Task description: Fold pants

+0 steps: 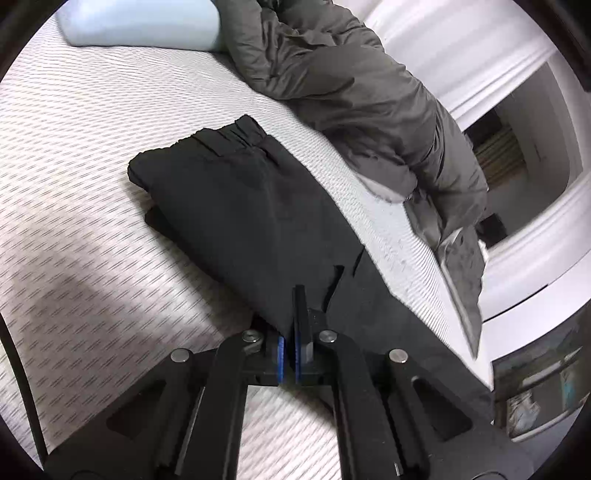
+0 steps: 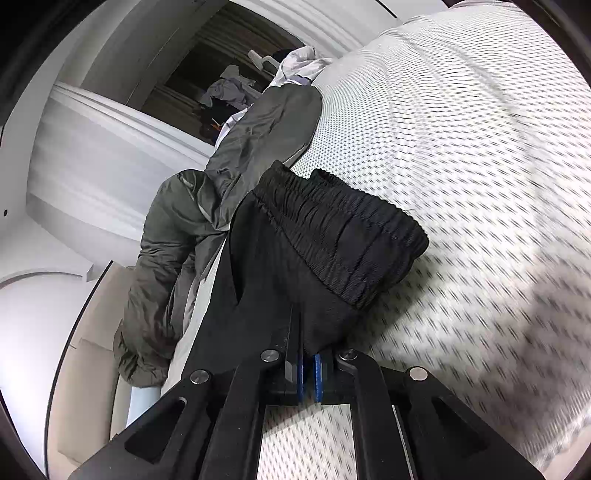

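Note:
Black pants point(image 1: 236, 206) lie lengthwise on the white patterned mattress point(image 1: 81, 140), with the gathered elastic waistband point(image 1: 232, 134) at the far end. My left gripper point(image 1: 295, 297) is shut on the pants' near part; cloth covers one finger, and the other finger point(image 1: 301, 310) shows on top. In the right wrist view the waistband point(image 2: 343, 236) fills the middle. My right gripper point(image 2: 297, 323) is shut on the pants point(image 2: 266, 288) just below the waistband. One finger point(image 2: 293, 336) shows; the other is under the fabric.
A crumpled grey duvet point(image 1: 351, 96) runs along the bed's far side, close to the pants, and is also seen as the grey duvet point(image 2: 236, 158). A pale blue pillow point(image 1: 140, 22) lies at the head. A white wall and a doorway point(image 1: 517, 155) stand beyond the bed.

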Tool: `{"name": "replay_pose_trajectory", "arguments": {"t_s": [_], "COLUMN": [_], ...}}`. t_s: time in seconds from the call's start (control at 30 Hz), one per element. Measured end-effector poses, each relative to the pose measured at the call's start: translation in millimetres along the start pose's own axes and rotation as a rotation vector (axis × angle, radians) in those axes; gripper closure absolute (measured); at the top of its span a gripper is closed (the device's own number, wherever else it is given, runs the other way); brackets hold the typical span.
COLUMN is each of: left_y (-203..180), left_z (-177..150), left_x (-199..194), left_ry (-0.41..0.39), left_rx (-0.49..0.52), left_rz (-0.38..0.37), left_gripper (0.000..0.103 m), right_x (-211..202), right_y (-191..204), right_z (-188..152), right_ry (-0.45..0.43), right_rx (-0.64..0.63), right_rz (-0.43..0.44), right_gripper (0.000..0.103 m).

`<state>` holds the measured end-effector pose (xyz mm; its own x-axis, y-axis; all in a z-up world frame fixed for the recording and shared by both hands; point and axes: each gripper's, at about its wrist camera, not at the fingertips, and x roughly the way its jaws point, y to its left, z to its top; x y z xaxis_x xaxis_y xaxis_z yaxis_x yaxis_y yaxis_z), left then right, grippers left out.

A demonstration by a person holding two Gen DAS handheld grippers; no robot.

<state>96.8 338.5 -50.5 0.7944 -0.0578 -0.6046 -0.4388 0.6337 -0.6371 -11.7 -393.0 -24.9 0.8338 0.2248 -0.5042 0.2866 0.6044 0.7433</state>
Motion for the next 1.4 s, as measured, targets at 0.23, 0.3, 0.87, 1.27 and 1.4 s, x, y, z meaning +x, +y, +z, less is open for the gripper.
{"name": "replay_pose_trajectory", "arguments": {"t_s": [0.23,0.3,0.87,1.27,1.4], "left_y": [26,20,-135,-234,-244], "left_z": [-24,-28,-99,-199,-229], "left_x": [-39,-56,-50,32,49], "left_ry": [0.007,-0.016,0.022,0.207,0.275], "left_rx": [0.022,0.066,0.35,0.571,0.671], "left_rz": [0.053,0.07,-0.099,-0.115,-0.084], "left_gripper": [0.095,0.094,0.031,0.004,0.001], "right_x": [-7,-11,-23,-82,-79], "right_y": [-8,-16,-36,-30,1], "right_z": [-15,-12,3,-3,26], "right_ry": [0.001,-0.004,-0.091,-0.222,-0.218], "right_rx": [0.016,0.066,0.153,0.005,-0.15], "right_rz": [-0.087,-0.034,-0.006,-0.106,-0.104], "right_gripper": [0.085,0.085,0.088,0.051,0.035]}}
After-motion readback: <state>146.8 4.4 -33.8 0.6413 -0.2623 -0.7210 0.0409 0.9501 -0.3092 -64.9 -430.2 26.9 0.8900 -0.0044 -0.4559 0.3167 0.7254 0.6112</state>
